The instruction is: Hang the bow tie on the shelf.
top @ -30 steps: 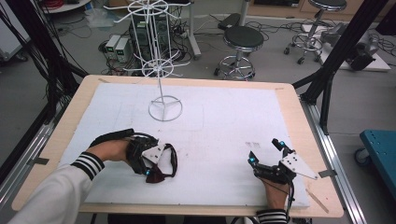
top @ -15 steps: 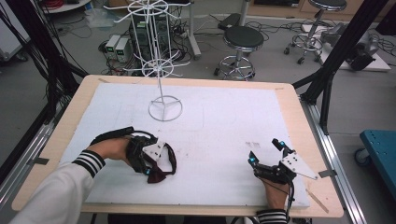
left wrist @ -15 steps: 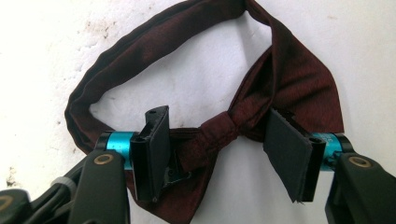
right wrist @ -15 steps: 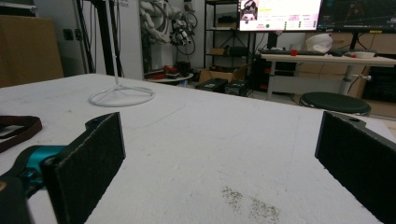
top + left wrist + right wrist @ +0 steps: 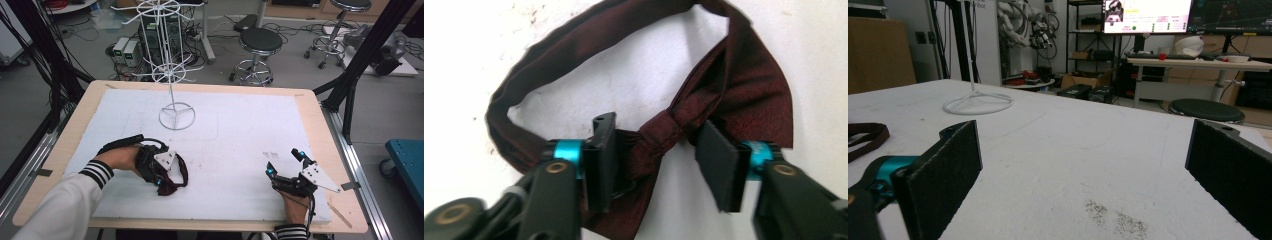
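A dark red bow tie (image 5: 734, 85) with a looped neck strap lies flat on the white mat (image 5: 240, 125), left of centre near the front. My left gripper (image 5: 659, 160) hangs over it, open. Its two black pads (image 5: 601, 160) stand on either side of the knot (image 5: 664, 127) with a gap on the right side. In the high view the left gripper (image 5: 160, 175) covers part of the bow tie (image 5: 179, 175). My right gripper (image 5: 284, 162) rests low on the mat at the front right, open wide with nothing between its pads (image 5: 948, 170).
A tall white wire rack (image 5: 172, 75) stands on a ring base (image 5: 177, 116) at the back left of the mat; its base (image 5: 978, 102) is also in the right gripper view. The wooden table edge (image 5: 320, 115) frames the mat. Stools and cables sit on the floor beyond.
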Available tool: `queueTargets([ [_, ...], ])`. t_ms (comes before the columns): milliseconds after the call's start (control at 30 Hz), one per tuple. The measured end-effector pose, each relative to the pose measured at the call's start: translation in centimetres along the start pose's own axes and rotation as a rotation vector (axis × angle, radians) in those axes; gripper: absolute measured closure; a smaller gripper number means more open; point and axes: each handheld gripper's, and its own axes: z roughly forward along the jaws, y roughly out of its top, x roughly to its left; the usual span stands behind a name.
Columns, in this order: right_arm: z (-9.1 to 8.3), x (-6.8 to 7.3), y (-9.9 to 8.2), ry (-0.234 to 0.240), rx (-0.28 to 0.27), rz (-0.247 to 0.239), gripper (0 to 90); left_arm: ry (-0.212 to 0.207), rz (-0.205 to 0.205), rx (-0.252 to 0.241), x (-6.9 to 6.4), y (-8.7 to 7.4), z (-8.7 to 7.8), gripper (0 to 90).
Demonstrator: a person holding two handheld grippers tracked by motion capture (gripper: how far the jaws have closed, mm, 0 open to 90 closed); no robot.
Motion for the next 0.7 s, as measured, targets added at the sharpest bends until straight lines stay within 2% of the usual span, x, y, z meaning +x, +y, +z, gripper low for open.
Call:
queueTargets([
  [267,0.0,-0.01,0.0,-0.001,-0.001,-0.001,0.9,0.024,-0.032,0.009,-0.28,0.07,0.02,64.1],
  [433,0.01,0.02,0.0,-0.001,-0.002,-0.002,0.9,0.085,-0.07,0.008,-0.55,0.03,0.05,76.0],
  [700,0.0,0.01,-0.01,-0.003,-0.003,-0.003,0.9,0.099,-0.11,-0.017,-0.74,-0.3,-0.03,76.7],
])
